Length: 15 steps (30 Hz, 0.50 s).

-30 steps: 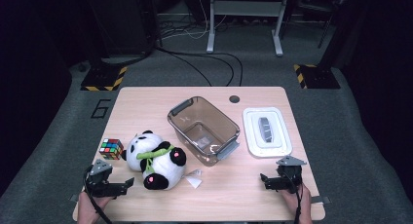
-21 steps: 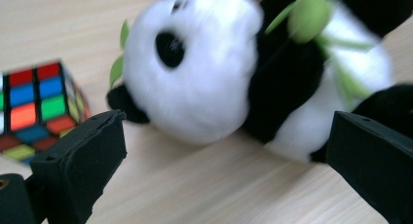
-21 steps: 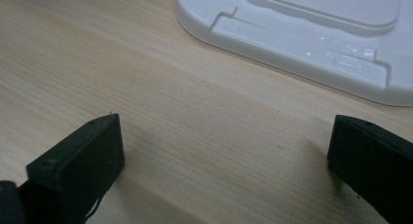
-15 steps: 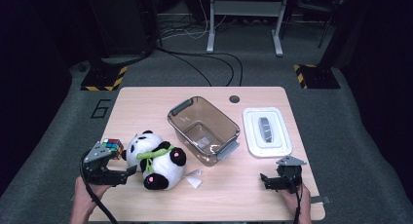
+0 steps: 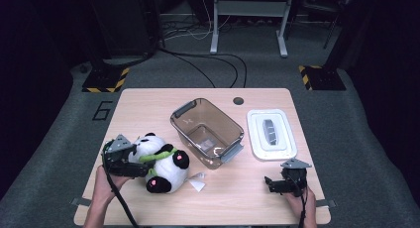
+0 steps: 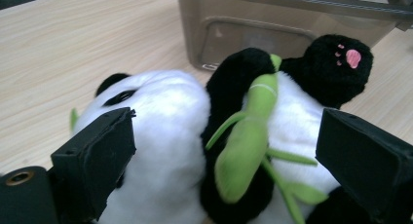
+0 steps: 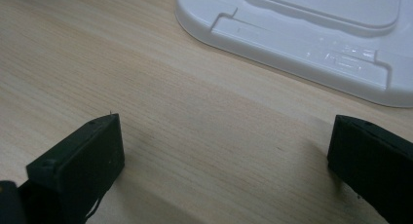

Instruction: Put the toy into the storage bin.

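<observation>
A black-and-white panda plush (image 5: 163, 163) holding a green bamboo sprig (image 6: 246, 146) lies on its side at the table's front left, beside a clear brown bin (image 5: 184, 110). My left gripper (image 5: 140, 162) is at the panda's left side and stands open, one jaw on each side of its body (image 6: 165, 136). The jaws are not pressing the plush. At the front right, my right gripper (image 5: 271, 183) rests low over bare wood and is open with nothing between its jaws (image 7: 224, 151). It is just in front of a white lid (image 7: 311, 34).
The bin (image 6: 272, 24) is empty and sits at the table's middle, angled. The white lid (image 5: 271, 134) lies flat to its right. A small white paper tag (image 5: 197, 182) lies by the panda. A cable hole (image 5: 238, 100) is at the back edge.
My left gripper has moved forward and right from the front-left corner up to the panda, and its jaws now straddle the plush. It now hides the colour cube. The right gripper has stayed put.
</observation>
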Each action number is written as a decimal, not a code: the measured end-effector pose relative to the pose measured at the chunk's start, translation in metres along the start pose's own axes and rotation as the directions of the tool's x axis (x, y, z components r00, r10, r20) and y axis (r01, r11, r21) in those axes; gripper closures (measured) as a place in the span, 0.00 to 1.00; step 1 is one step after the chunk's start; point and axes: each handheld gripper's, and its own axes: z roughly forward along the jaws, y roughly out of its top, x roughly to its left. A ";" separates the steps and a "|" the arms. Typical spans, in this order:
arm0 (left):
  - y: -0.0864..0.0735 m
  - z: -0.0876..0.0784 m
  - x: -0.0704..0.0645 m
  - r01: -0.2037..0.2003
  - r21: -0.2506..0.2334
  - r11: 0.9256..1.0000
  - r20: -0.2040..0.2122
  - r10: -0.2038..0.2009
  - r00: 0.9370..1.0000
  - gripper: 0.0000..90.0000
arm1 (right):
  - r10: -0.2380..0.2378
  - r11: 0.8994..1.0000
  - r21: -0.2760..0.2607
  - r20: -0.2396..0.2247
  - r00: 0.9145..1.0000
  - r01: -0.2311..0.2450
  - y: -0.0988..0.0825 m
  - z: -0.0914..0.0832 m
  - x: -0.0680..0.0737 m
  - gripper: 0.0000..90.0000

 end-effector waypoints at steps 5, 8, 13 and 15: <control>0.003 0.016 -0.006 -0.024 0.022 0.999 0.034 0.023 0.999 0.17 | 0.001 1.000 0.000 0.000 1.000 -0.001 0.000 0.000 0.000 0.00; 0.002 0.023 -0.007 -0.024 0.029 0.999 0.056 0.022 0.998 0.22 | 0.000 1.000 -0.001 -0.001 1.000 0.000 0.000 0.000 0.000 0.00; -0.006 0.035 -0.004 0.009 0.055 0.998 0.098 -0.015 0.995 0.45 | -0.003 1.000 -0.003 -0.001 1.000 0.003 0.000 0.000 0.000 0.00; -0.008 0.038 -0.002 0.038 0.046 0.998 0.114 -0.043 0.993 0.55 | -0.001 1.000 0.002 -0.002 1.000 0.001 0.000 0.000 0.000 0.00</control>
